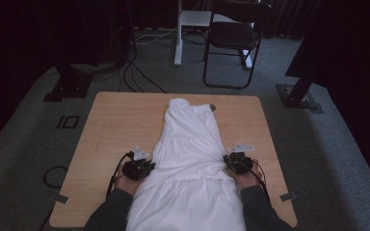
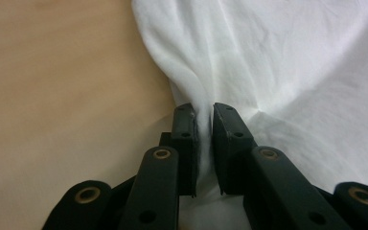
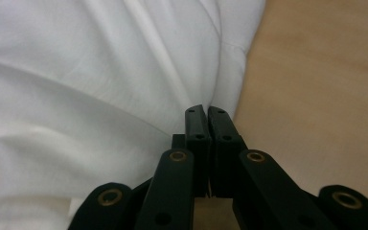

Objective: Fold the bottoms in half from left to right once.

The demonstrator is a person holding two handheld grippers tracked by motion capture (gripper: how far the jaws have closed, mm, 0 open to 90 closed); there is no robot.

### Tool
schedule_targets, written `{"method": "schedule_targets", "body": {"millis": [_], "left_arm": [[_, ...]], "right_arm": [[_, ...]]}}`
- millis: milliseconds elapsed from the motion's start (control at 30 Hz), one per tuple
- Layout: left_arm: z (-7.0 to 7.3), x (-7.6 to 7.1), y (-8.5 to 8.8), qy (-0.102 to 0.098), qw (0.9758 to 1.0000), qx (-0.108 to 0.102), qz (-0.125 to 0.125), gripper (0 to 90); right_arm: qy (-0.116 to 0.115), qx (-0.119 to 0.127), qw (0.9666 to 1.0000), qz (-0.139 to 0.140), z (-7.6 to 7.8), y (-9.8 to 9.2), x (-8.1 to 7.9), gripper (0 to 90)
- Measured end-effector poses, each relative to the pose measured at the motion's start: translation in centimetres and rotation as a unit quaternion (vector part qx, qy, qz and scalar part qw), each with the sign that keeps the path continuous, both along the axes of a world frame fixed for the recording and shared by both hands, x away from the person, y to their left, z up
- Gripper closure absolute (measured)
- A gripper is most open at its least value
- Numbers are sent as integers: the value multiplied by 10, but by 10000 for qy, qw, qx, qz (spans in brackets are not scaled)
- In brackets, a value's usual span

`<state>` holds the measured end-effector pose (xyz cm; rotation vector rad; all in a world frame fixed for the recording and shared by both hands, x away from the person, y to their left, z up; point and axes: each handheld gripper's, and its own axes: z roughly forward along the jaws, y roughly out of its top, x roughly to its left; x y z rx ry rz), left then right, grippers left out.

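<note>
Both my sleeves point(image 1: 111, 211) frame the white garment point(image 1: 192, 159) on the desk point(image 1: 120, 125). Left gripper point(image 2: 204, 109) pinches its edge fold. Right gripper point(image 3: 206, 111) is clamped narrow on the opposite edge.

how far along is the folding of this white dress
Done: the white dress lies spread lengthwise along the wooden table. In hand: the left gripper pinches a fold of cloth at its left edge, and the right gripper is shut at its right edge, probably gripping cloth too. Left: no fold shows yet, so the folding itself seems still to come.
</note>
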<state>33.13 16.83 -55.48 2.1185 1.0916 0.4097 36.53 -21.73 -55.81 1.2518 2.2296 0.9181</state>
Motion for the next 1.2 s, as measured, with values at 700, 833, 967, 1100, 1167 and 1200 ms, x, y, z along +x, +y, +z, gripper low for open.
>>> {"method": "schedule_targets", "body": {"millis": [700,833,967,1100,1167,1200], "left_arm": [[-5,-21,-2,-257,9997,-29,-43,778],[-6,-22,-2,-271,9996,-31,-28,778],[-6,-25,-3,-281,9996,-37,-21,779],[-5,-28,-5,-242,9997,9,-91,783],[-5,-34,-9,-216,9997,0,-135,792],[-5,-36,-10,-206,9997,8,-165,794]], "right_arm": [[187,1088,9929,434,27,30,77,444],[748,1044,9896,650,15,38,93,749],[-368,764,9962,217,47,27,67,891],[-706,271,9971,-39,56,14,50,889],[-449,119,9988,-123,39,12,52,886],[-292,154,9993,-152,29,10,54,884]]}}
